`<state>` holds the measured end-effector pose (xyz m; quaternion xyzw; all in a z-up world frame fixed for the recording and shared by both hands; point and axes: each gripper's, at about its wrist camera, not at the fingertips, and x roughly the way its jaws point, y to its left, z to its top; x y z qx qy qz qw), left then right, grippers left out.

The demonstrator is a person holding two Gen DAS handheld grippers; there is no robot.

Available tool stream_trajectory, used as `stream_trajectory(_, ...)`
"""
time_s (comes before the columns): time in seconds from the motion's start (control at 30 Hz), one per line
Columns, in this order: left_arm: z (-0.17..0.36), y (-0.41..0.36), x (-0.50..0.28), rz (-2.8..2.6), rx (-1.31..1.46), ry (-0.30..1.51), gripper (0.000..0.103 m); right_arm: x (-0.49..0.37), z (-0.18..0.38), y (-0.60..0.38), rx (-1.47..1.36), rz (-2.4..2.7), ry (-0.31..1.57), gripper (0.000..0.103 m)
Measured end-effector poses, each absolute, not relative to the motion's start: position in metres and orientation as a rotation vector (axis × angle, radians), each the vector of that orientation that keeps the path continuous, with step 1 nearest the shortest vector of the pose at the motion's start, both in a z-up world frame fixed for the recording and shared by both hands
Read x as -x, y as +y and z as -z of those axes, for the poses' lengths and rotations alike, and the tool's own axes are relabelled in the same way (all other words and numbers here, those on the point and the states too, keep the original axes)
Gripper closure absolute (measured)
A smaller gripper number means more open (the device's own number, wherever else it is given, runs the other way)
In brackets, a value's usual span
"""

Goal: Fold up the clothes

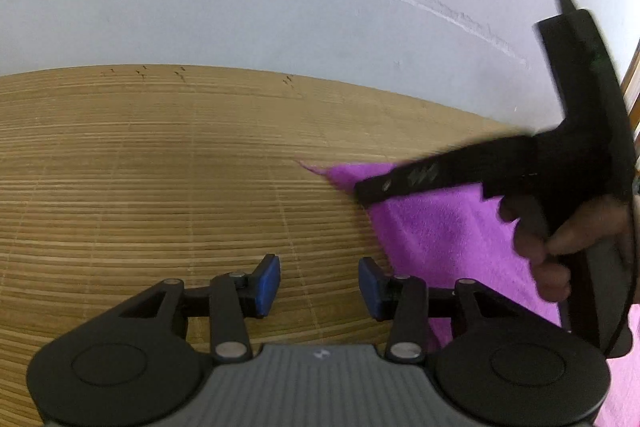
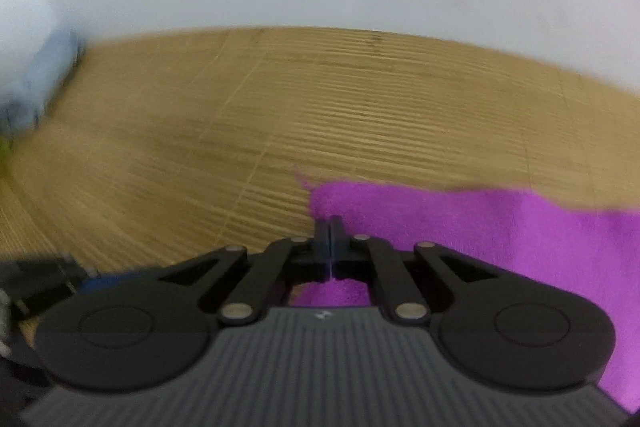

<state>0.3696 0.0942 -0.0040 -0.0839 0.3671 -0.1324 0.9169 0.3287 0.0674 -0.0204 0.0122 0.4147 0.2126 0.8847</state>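
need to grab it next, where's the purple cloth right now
The purple cloth lies on the bamboo mat, right of the left hand-held gripper, under the right one.

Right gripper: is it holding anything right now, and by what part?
The right gripper is shut at the near left corner of the purple cloth; whether fabric is pinched cannot be told. The left gripper is open, holding nothing.

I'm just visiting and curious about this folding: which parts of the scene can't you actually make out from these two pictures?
- Purple cloth: cut off by both views' right edge; garment type unclear.
- Right gripper: jaws closed; right wrist view doesn't show whether the cloth's corner is pinched.
- Blue shape at left: motion-blurred, unidentifiable.
- Cloth's far edge, left wrist view: hidden by the right gripper's body.
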Motion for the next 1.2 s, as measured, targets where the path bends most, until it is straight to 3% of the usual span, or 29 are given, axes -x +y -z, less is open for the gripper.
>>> stream_trajectory(0.27, -0.004, 0.081, -0.371, 0.302, 0.147, 0.74, 0.056, -0.269, -0.018, -0.049, -0.596, -0.418, 0.574, 0.099)
stream_trajectory(0.47, -0.014, 0.041, -0.408, 0.397, 0.125, 0.735, 0.055, -0.206, -0.018, -0.107, -0.79, -0.373, 0.459, 0.099)
stream_trajectory(0.63, 0.003, -0.01, -0.45, 0.273, -0.079, 0.803, 0.059, -0.178, -0.018, -0.12, -0.822, -0.359, 0.431, 0.099)
stream_trajectory(0.67, 0.003, -0.011, -0.449, 0.228, -0.117, 0.791, 0.051, -0.176, -0.02, -0.122, -0.815, -0.362, 0.428, 0.099)
stream_trajectory(0.87, 0.009, 0.009, -0.45, -0.067, -0.236, 0.737, 0.051, -0.196, -0.026, -0.113, -0.762, -0.421, 0.439, 0.099)
stream_trajectory(1.03, 0.011, 0.038, -0.448, -0.186, -0.266, 0.743, 0.052, -0.232, -0.019, -0.08, -0.772, -0.497, 0.48, 0.099)
stream_trajectory(1.2, 0.006, 0.066, -0.444, -0.128, -0.061, 0.777, 0.054, -0.297, 0.007, -0.033, -0.744, -0.531, 0.604, 0.098)
